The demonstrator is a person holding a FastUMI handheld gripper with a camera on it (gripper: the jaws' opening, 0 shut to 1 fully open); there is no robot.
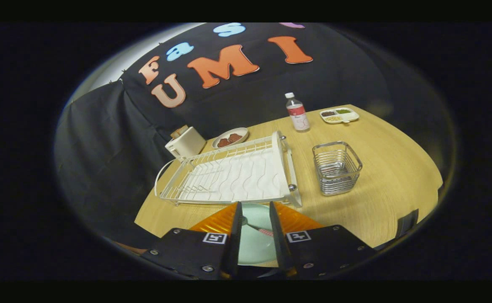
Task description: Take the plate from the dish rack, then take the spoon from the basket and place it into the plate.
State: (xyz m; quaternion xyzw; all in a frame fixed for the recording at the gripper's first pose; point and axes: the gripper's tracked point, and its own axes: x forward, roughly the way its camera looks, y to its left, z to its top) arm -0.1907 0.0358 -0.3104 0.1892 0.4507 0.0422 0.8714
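Observation:
A pale green plate (257, 244) lies on the wooden table (389, 189) in front of the white dish rack (233, 174). A spoon (257, 229) with a pinkish handle rests in the plate. My gripper (255, 212) hangs above the plate, open, with nothing between its fingers; plate and spoon show through the gap. The dish rack holds no dishes. The wire basket (336, 168) stands to the right of the rack, beyond the right finger, and looks empty.
Behind the rack stand a white toaster (185, 143) and a bowl of reddish food (230, 137). A clear bottle (298, 112) and a divided snack tray (339, 115) sit at the far side of the table.

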